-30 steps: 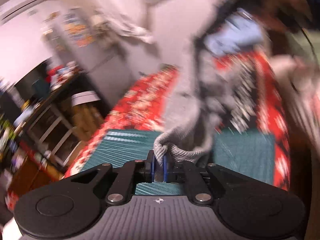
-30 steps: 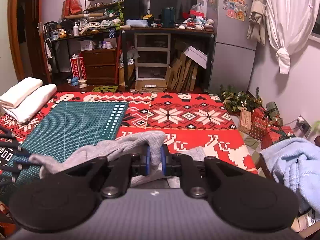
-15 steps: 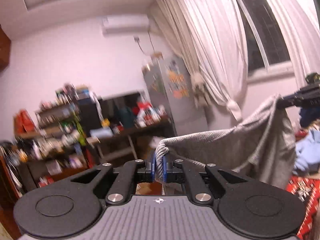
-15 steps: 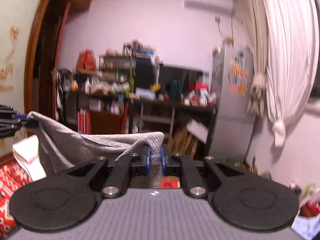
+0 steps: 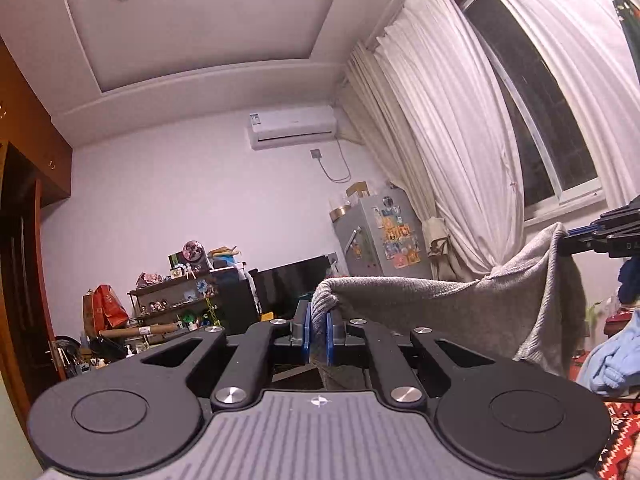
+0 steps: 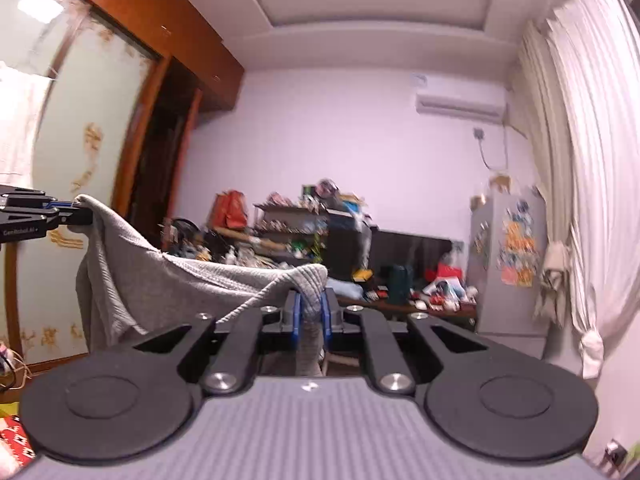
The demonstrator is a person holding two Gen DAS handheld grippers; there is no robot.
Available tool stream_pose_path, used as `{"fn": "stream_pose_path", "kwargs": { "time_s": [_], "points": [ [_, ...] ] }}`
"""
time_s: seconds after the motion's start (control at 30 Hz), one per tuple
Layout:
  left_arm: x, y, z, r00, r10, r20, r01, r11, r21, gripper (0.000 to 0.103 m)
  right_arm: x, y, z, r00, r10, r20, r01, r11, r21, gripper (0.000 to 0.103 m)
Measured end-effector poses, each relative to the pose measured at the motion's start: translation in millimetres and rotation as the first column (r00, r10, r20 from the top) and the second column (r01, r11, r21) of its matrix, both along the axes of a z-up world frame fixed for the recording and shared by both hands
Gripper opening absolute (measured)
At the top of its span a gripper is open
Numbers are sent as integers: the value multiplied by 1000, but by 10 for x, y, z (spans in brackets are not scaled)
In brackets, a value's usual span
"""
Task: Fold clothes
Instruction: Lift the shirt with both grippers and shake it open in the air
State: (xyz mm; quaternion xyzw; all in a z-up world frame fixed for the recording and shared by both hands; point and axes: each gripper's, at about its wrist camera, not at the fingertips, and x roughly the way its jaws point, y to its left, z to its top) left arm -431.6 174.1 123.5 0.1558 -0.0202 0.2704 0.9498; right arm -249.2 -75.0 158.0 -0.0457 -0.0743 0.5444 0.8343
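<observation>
1. Grey knit garment (image 5: 460, 304): held up in the air, stretched between the two tools, upper edge sagging in a shallow curve between them; the rest hangs below.
2. Left tool (image 5: 318, 334): blue pads nearly closed, clamped on a bunched corner of the garment, which humps up over the fingertips. Points roughly level toward the far wall.
3. Right tool (image 6: 310, 314): pads likewise nearly closed on the opposite corner; a fold of knit drapes over the tips, and more fabric drops down between the fingers.
4. In the right wrist view the left tool's side carries white lettering, approximately "GenRobot.AI"; small, low confidence. In the left wrist view the right tool (image 5: 576, 232) shows at far right, with white letters "DA" cut by the frame edge.
5. Ahead of both tools: cluttered shelves (image 5: 176, 304), dark screen (image 5: 296, 284), red bag (image 5: 106, 312).
6. Right of those: grey fridge (image 5: 380, 240) covered in stickers and magnets; print illegible.
7. Above the fridge: wall air conditioner (image 5: 294, 126) with a small label, unreadable.
8. Right of the left tool: white curtains (image 5: 460, 128), light blue cloth (image 5: 612, 360), red patterned cover (image 5: 620, 448) at the lower corner.
</observation>
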Motion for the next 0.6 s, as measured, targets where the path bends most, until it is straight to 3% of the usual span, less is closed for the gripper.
{"fn": "stream_pose_path", "kwargs": {
  "time_s": [0.13, 0.3, 0.43, 0.6],
  "points": [
    [24, 47, -211, 998, -13, -60, 10, 998, -54, 7, -176, -136, -14, 999, 27, -17, -28, 1000, -11, 11],
    [360, 386, -714, 980, -27, -197, -3, 989, -148, 7, -59, 47, -293, 995, 13, -95, -23, 995, -96, 11],
    [748, 805, -1299, 953, -46, -300, -38, 962, -269, 7, 245, 463, -750, 983, -10, -181, -32, 973, -229, 11],
    [1158, 1237, -2063, 904, -77, -420, -104, 914, -393, 7, 692, 985, -1493, 950, -68, -304, -60, 918, -393, 11]
  ]
}}
